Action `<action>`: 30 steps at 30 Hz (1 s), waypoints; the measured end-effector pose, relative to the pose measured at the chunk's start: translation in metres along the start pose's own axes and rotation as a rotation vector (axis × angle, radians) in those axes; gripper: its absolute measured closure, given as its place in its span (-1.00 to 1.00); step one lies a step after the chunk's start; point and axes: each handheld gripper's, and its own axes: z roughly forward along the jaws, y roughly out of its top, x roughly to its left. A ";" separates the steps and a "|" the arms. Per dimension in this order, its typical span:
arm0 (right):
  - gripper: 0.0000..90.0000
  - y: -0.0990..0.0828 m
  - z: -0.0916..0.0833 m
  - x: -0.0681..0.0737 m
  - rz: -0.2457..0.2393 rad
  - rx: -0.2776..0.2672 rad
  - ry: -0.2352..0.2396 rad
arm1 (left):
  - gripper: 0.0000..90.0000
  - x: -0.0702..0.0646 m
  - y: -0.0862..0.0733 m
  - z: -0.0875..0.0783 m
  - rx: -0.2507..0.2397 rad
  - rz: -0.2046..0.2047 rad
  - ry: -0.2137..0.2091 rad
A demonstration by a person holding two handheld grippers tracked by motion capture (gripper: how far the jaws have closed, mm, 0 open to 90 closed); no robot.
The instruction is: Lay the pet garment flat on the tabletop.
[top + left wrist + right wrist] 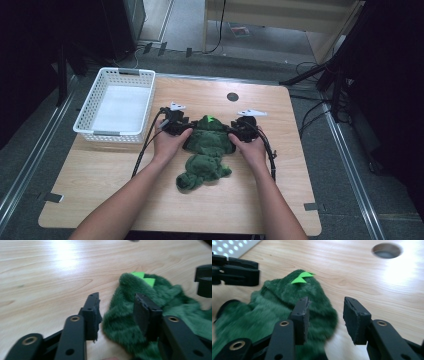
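While the table [100,200] carries everything, the green fuzzy cloth [207,150] lies near its middle, a bit toward the far edge, with its long axis running from the far edge back toward the person's edge: a wider bunched part far, a narrower rumpled tail near. The white basket [120,105] sits at the far left corner, empty as far as the high view shows, well apart from the cloth. A round hole [232,97] sits near the far edge.

Key relation: the cloth lies between the two tools, its far wide part flanked on both sides. The left gripper [176,123] is at the cloth's left edge, the right gripper [240,127] at its right edge, both about equally near. In the left gripper view the left gripper [117,312] stands open, jaws well apart, a fold of cloth [125,325] between them, not pinched yet. In the right gripper view the right gripper [325,320] is also open; the cloth [274,312] edge lies against one jaw and pokes into the gap, nothing clamped.

My guess: the next move is closing both on the side edges.

A small bright green tag [301,278] sits on the cloth's far end; no writing readable. No brands visible.
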 end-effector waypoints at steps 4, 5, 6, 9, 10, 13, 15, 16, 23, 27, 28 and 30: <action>0.37 -0.010 -0.024 -0.001 0.003 -0.023 0.013 | 0.20 0.002 -0.005 -0.014 -0.013 -0.018 -0.026; 0.40 -0.013 -0.029 -0.002 0.007 -0.028 0.020 | 0.20 0.002 -0.009 -0.019 -0.014 -0.031 -0.030; 0.47 -0.024 -0.040 -0.001 0.031 -0.025 0.035 | 0.20 0.001 -0.011 -0.022 0.000 -0.033 -0.035; 0.45 -0.037 -0.043 0.002 0.057 0.007 0.052 | 0.26 -0.004 -0.024 -0.026 0.043 -0.024 -0.076; 0.41 -0.040 -0.042 0.004 0.055 0.017 0.052 | 0.27 -0.006 -0.029 -0.025 0.045 -0.021 -0.079; 0.37 -0.047 -0.034 0.010 0.064 0.080 0.069 | 0.35 -0.009 -0.038 -0.022 0.074 -0.036 -0.095; 0.38 -0.051 -0.030 0.015 0.058 0.090 0.094 | 0.40 -0.011 -0.042 -0.020 0.099 -0.037 -0.105; 0.38 -0.051 -0.030 0.015 0.058 0.090 0.094 | 0.46 -0.011 -0.042 -0.020 0.099 -0.037 -0.105; 0.86 -0.051 -0.036 0.031 -0.001 0.012 0.108 | 0.93 -0.010 -0.040 -0.033 0.080 -0.006 -0.129; 0.87 -0.047 -0.051 0.027 0.042 -0.013 0.116 | 0.95 -0.005 -0.039 -0.039 0.094 -0.007 -0.129; 0.88 -0.049 -0.052 0.025 0.067 0.027 0.141 | 0.95 -0.003 -0.040 -0.041 0.109 -0.004 -0.128; 0.88 -0.058 -0.050 0.024 0.066 0.087 0.129 | 0.95 0.001 -0.043 -0.042 0.144 -0.011 -0.143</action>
